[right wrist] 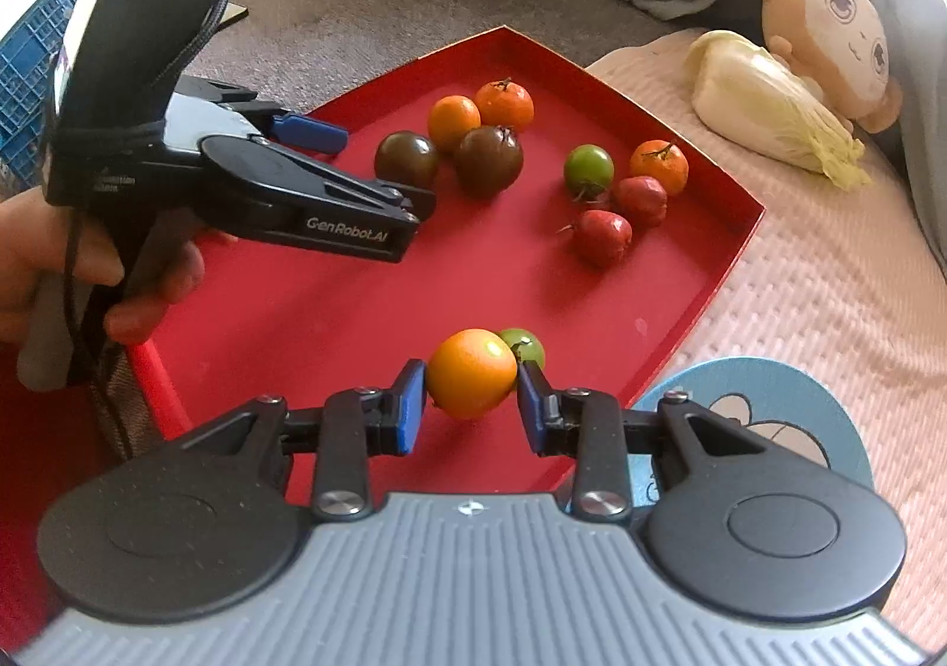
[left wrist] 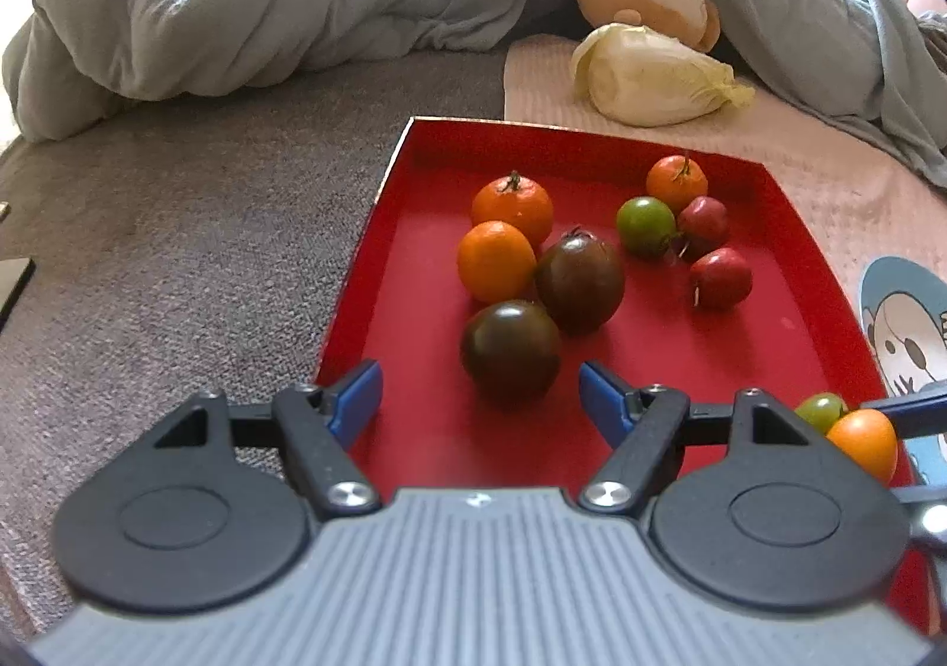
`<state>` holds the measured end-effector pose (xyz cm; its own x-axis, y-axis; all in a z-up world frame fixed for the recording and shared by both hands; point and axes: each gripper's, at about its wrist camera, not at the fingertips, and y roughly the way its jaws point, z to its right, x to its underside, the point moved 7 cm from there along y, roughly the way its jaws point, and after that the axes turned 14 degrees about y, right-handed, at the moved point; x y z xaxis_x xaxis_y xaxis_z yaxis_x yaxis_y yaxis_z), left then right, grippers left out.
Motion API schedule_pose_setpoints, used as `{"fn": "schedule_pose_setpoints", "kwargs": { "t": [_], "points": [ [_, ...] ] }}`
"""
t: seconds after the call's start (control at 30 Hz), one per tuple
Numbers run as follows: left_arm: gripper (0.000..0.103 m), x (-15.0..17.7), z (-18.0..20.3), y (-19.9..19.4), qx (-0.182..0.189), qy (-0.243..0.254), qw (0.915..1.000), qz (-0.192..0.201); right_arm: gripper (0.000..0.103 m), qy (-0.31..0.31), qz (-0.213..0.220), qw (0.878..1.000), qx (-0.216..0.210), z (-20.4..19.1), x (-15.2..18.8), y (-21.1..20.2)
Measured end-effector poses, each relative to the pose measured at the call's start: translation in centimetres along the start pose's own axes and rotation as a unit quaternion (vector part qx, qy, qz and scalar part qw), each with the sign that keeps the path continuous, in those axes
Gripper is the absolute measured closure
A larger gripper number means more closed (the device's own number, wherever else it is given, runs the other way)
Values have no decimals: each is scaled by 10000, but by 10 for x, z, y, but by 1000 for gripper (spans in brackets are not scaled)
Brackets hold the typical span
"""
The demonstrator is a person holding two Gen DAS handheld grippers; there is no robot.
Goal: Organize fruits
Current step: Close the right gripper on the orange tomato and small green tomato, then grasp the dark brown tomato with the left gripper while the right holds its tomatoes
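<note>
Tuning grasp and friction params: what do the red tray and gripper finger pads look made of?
Red tray: likely coated cardboard; thin folded walls, pale cut edge, matte-satin sheen. Right gripper finger pads: blue, matte, flat blocks, probably rubber or soft plastic, on black hard-plastic linkages; can't confirm softness.

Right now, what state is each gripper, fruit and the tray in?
Right gripper: shut on the orange fruit.
Left gripper: open, empty, facing the near dark tomato.
Green tomato: in the tray, behind the gripped orange fruit.
Red tray: lying flat, holding all the loose fruit.
Cabbage: outside the tray, lying on its side on the pink cloth.
</note>
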<state>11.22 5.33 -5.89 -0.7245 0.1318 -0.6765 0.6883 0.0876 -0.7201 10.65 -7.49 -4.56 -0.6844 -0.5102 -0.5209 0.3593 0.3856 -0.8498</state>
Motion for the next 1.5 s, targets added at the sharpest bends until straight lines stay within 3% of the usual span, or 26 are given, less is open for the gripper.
{"fn": "schedule_pose_setpoints", "kwargs": {
  "t": [0.4,0.53,1.03,1.5],
  "points": [
    [51,0,7,-4,-63,163,9998,74,64,-6,12,10000,-17,4,-5,7],
    [65,-1,10,-4,25,207,9997,125,64,-57,18,10000,-42,1,-6,8],
    [66,13,7,-21,58,-55,9999,118,64,-182,40,9997,-176,-3,-13,6],
    [66,32,64,-59,-311,282,9990,-167,64,-217,79,9995,-195,12,-14,-11]
  ]
}}
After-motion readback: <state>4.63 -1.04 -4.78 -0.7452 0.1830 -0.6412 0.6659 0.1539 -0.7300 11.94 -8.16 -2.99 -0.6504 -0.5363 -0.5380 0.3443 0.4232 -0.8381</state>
